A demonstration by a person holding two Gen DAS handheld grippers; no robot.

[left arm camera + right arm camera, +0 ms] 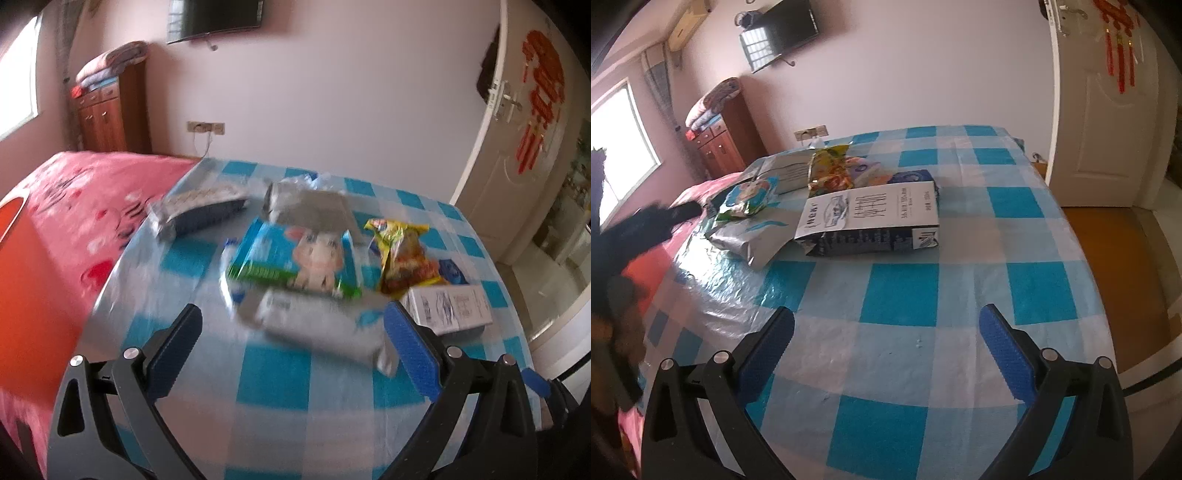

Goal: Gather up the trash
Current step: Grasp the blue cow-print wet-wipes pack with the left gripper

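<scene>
Several empty packages lie on the blue-checked table point(258, 384). My left gripper point(293, 325) is open just above a silver foil wrapper point(317, 328). Behind that wrapper lie a blue bag with a cartoon animal point(295, 258), a yellow snack bag point(404, 254), a white and dark box point(448, 308), a grey pouch point(310, 206) and a dark tray pack point(199, 206). In the right wrist view my right gripper point(886, 325) is open over bare tablecloth point(901, 369), well short of the white and dark box point(875, 221), the silver wrapper point(750, 240), the cartoon bag point(750, 195) and the yellow bag point(829, 173).
A bed with a red cover point(74, 236) adjoins the table's left side. A white door point(1104, 122) stands at the right, with orange floor point(1123, 266) below the table's right edge. A wooden cabinet point(107, 114) and a wall television point(218, 14) are at the back. A dark sleeve point(635, 229) shows at left.
</scene>
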